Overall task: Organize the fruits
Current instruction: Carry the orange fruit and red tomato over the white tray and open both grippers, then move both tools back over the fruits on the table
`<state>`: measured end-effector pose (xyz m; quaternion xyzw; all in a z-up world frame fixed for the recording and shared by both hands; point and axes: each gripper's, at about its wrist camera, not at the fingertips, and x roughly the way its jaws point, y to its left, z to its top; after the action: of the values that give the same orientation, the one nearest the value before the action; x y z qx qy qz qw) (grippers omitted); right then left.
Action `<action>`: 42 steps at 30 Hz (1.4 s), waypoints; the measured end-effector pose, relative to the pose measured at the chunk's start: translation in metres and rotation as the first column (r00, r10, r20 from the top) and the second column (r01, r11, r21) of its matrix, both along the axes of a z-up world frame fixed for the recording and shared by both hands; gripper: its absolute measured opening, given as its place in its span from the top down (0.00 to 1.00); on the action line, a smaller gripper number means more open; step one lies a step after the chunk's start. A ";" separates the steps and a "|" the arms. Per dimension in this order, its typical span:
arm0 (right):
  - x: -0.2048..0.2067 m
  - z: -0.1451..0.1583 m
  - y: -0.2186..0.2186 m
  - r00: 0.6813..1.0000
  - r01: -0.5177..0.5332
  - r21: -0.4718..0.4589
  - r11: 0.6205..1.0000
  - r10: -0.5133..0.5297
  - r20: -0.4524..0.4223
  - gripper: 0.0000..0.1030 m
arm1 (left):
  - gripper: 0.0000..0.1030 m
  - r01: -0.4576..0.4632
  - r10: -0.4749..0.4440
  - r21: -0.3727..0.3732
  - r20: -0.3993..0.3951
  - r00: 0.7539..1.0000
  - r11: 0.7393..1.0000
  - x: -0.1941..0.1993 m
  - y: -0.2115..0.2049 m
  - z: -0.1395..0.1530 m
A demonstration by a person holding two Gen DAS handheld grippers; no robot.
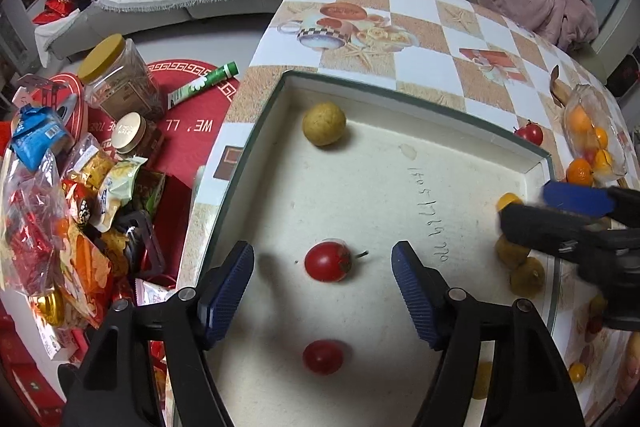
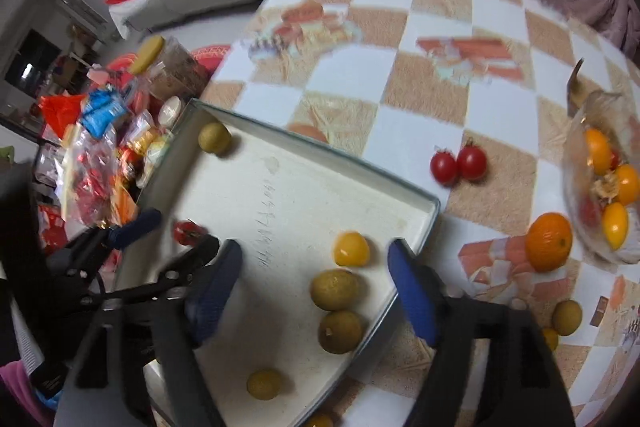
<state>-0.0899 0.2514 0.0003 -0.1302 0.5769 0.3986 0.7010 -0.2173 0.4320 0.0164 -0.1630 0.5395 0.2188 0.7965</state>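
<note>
We were partway through. Both tools hung over the tray [image 1: 400,95] on the bench [image 2: 420,99], each with its jaws apart and nothing clamped. Under the left tool [image 1: 323,291] sat a red tomato [image 1: 328,261], loose on the tray floor, with a second tomato [image 1: 323,356] nearer the tray's near edge. A brown fruit [image 1: 323,123] rested in the far left corner.

The right tool [image 2: 316,291] straddled the tray's right edge, where a yellow fruit [image 2: 351,249] and two brown ones [image 2: 335,289] lay close together, a third brown one [image 2: 264,383] nearer us.

Plenty was left: two tomatoes [image 2: 458,163] lay out on the bench beyond the tray's far right corner, an orange [image 2: 548,241] stood beside the glass bowl [image 2: 576,147], and a brown fruit [image 2: 567,317] lay near the bench's right edge. We judged roughly half was sorted.
</note>
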 end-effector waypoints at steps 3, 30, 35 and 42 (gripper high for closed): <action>0.001 0.009 -0.012 0.999 0.034 0.012 0.999 -0.034 0.009 0.20 | 0.29 -0.006 0.006 0.004 0.015 1.000 1.000 -0.004 -0.002 0.004; -0.031 -0.012 -0.250 0.909 0.412 -0.195 0.890 -0.415 0.023 0.17 | 0.29 0.357 -0.356 -0.074 0.027 0.934 0.931 -0.039 -0.179 0.039; -0.034 -0.013 -0.259 0.907 0.415 -0.185 0.891 -0.421 0.008 0.17 | 0.29 0.434 -0.435 -0.056 -0.008 0.900 0.899 -0.047 -0.214 0.030; -0.038 -0.013 -0.259 0.916 0.394 -0.178 0.902 -0.402 -0.008 0.17 | 0.29 0.493 -0.492 -0.002 -0.045 0.869 0.870 -0.045 -0.235 0.014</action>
<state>-0.1284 -0.0076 -0.0130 -0.0609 0.6390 0.1984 0.7407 -0.2624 0.1975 0.0306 -0.0116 0.5797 0.0147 0.8146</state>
